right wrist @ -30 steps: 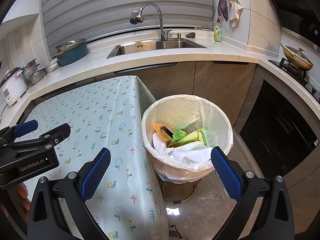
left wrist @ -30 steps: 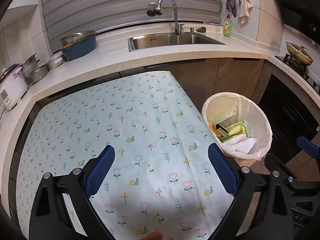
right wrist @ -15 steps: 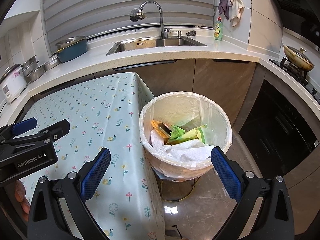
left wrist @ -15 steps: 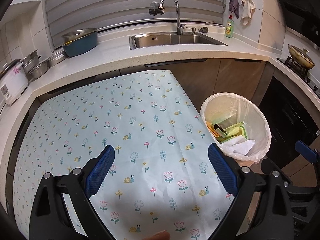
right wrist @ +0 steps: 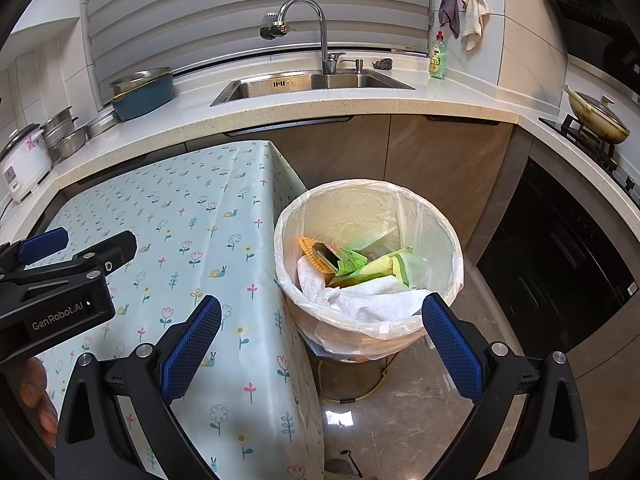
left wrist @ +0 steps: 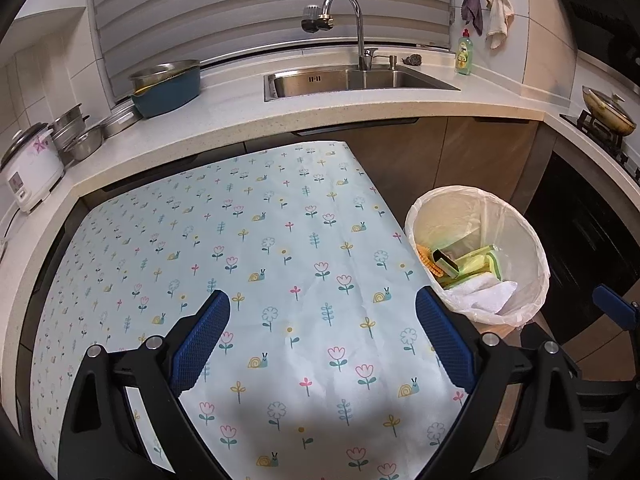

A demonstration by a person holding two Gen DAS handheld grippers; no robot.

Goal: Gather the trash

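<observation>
A round trash bin [right wrist: 448, 240] lined with a pale plastic bag stands on the floor right of the table; it also shows in the left wrist view [left wrist: 536, 256]. Inside lie white paper towels [right wrist: 368, 296], green wrappers [right wrist: 380, 268], an orange ridged piece [right wrist: 306, 246] and a small carton [right wrist: 326, 256]. My right gripper [right wrist: 320, 340] is open and empty, above the bin's near rim. My left gripper [left wrist: 322, 340] is open and empty over the flower-print tablecloth [left wrist: 260, 248]; its body shows in the right wrist view [right wrist: 64, 280].
A stone counter [left wrist: 240, 108] with a sink [left wrist: 352, 80] and tap runs behind. Bowls, pots and a rice cooker [left wrist: 28, 168] stand at left, a soap bottle [left wrist: 464, 54] and a pan [left wrist: 608, 108] on the stove at right. An oven front [right wrist: 560, 264] is right of the bin.
Both grippers have drawn back a little and risen; the table and bin sit slightly farther in view. Both stay open and empty.
</observation>
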